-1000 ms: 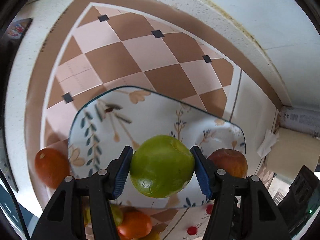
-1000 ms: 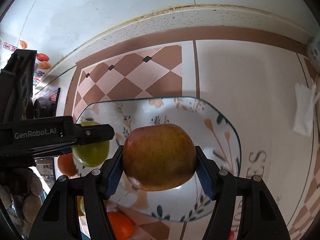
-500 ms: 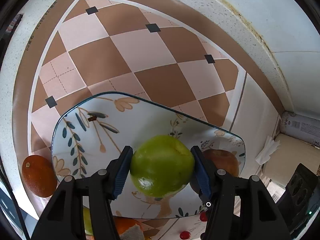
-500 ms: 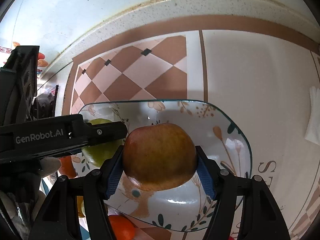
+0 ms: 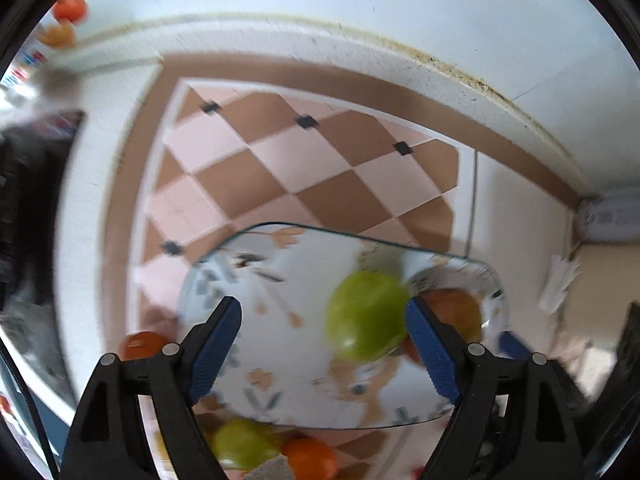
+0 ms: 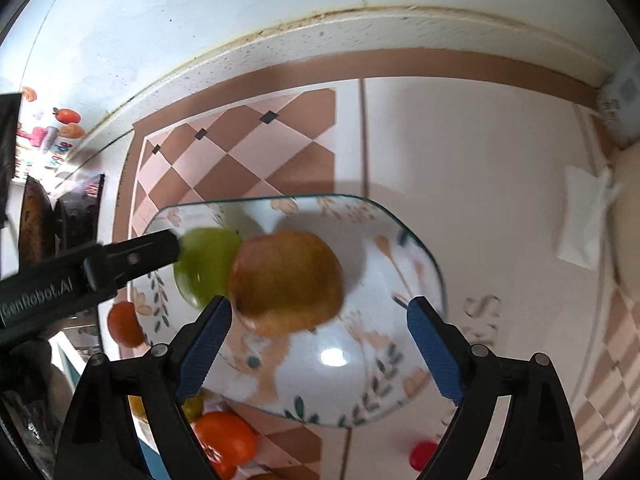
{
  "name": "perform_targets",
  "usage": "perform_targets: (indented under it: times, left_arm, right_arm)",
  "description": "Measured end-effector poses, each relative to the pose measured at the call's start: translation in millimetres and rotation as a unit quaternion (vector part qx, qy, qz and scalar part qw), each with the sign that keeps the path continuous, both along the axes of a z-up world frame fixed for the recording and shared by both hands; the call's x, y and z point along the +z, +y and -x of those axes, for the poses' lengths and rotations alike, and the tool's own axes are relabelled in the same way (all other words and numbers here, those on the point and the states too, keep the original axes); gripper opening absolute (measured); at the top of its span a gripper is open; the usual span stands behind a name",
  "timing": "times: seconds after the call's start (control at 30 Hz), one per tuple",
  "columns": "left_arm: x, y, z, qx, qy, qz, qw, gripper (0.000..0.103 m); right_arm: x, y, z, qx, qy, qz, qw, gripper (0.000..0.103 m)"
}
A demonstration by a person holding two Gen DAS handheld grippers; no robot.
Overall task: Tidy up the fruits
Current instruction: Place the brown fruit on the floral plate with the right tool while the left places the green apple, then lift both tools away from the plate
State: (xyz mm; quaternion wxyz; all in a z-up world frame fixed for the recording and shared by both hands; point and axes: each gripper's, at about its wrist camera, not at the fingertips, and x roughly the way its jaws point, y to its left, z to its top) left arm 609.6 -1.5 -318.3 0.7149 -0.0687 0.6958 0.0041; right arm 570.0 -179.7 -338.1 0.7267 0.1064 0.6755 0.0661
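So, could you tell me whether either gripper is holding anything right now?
Neither: left gripper and right gripper are open; round green fruit and reddish-brown apple are unclamped.

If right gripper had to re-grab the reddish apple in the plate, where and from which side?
Grip the reddish apple across its widest middle, coming from above. It is round and lies in the plate pressed against the green apple on its left, so side access there is blocked. The right gripper is open, probably wide enough.

White napkin (image 6: 585,220) on checkered brown-pink tablecloth (image 6: 256,148).
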Motion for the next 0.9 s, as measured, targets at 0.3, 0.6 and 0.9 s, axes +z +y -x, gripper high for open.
perform_targets:
  times: [0.3,0.6,0.9]
  left_arm:
    - [38.8,14.0,61.2,-0.033,-0.058,-0.065,0.9957,0.083]
    - [82.6,30.6,137.4,-0.067,-0.107,-0.079,0.9889,0.083]
    - [129.1,39.3,197.8,-0.072,-0.149,-0.061,0.9844,0.083]
  right_arm:
    - [43.4,2.2,54.6,-0.003,-0.025,0.064,0.998,0.092]
    - [96.5,17.2,126.1,-0.019,-0.065,0.077,0.995,0.092]
    - [147.0,29.1,192.0,-0.040,-0.112,0.069,0.990,0.092]
